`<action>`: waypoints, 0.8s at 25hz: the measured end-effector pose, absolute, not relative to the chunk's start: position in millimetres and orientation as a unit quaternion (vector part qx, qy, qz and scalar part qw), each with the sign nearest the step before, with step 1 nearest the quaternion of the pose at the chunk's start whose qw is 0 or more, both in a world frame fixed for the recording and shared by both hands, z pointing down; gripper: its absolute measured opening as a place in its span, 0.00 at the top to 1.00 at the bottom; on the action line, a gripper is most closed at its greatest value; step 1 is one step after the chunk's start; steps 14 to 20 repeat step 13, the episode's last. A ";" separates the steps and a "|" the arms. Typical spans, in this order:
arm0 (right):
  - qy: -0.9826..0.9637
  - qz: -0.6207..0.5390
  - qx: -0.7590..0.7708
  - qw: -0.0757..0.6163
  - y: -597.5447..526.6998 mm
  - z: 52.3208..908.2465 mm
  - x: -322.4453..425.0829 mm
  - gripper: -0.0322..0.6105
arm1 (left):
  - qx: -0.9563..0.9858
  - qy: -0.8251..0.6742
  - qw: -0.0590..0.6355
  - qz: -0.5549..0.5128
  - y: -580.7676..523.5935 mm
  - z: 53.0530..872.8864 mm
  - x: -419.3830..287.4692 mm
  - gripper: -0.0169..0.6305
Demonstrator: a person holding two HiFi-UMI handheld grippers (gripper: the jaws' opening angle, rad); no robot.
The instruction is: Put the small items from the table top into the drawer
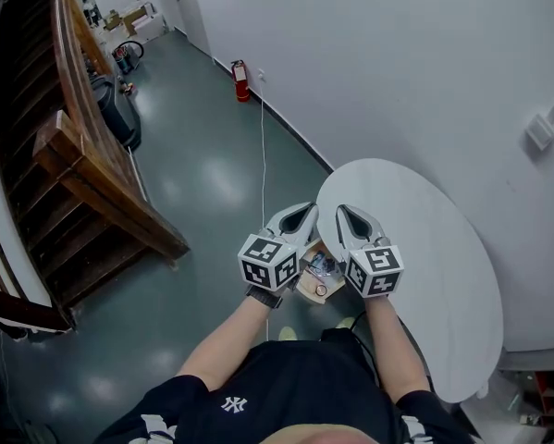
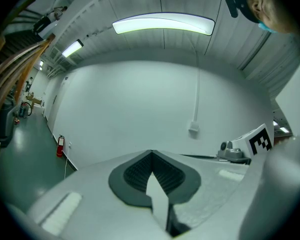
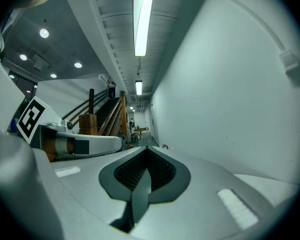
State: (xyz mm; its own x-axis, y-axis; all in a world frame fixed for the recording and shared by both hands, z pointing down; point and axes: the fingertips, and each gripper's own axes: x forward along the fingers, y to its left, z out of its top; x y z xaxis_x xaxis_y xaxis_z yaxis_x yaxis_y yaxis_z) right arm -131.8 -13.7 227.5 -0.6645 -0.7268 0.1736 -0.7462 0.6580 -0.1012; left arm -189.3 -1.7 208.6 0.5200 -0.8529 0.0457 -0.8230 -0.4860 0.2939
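Raised and level above the near rim of the table (image 1: 424,220), my left claw (image 1: 304,213) and right claw (image 1: 344,213) hang close side by side. Each is pinched together on nothing; their own views show ribbed pads meeting, with only wall and ceiling beyond.

Below and between them the wooden drawer (image 1: 311,291) stands open at the table's edge. The small items (image 1: 321,266) lie inside it, too tiny to name. What I can see of the table top is bare, so the job looks nearly done, with the drawer not yet pushed in.

The danger is in coming back down. My claws and their marker cubes cover much of the drawer, so I would be lowering half blind. A closed tip could jab the items or catch the drawer's front and tip it. The two claws are also near enough to knock together. A hard shove on the drawer could bounce the loose pieces out.
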 end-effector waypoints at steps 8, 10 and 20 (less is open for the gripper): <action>-0.909 0.081 0.404 0.062 -17.3 229.2 -136.2 0.91 | 0.858 -0.491 0.142 -0.060 -4.4 207.8 -192.2 0.97; -0.909 0.081 0.404 0.062 -18.6 229.6 -137.8 0.91 | 0.857 -0.491 0.142 -0.060 -5.9 208.2 -193.3 0.97; -0.910 0.081 0.403 0.063 -20.3 230.9 -140.8 0.91 | 0.856 -0.494 0.143 -0.062 -8.0 209.4 -196.7 0.97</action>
